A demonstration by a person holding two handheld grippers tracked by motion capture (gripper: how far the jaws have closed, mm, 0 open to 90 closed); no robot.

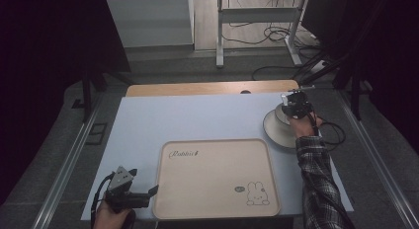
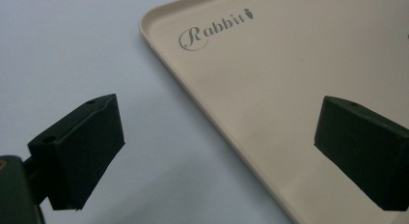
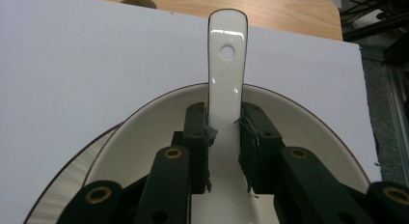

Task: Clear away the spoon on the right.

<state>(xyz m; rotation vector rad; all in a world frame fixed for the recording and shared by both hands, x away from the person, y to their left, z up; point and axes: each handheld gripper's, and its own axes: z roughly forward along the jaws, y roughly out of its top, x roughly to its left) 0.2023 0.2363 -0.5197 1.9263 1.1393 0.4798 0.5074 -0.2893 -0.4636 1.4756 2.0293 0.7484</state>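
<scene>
I see the right hand-held gripper (image 3: 224, 151) clamped on a white spoon (image 3: 226, 60) handle, over a bowl (image 3: 144, 132) on a plate (image 1: 276, 133), beyond the far right corner of the tray (image 1: 212, 202). The left hand-held gripper (image 2: 217, 147) hangs wide open and empty, straddling the tray's left rim on the worktop (image 1: 163, 120).

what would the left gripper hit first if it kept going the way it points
Most likely the tray: the open left gripper straddles its near rim, one jaw over the table, one over the tray. Its height above them is unclear.
</scene>
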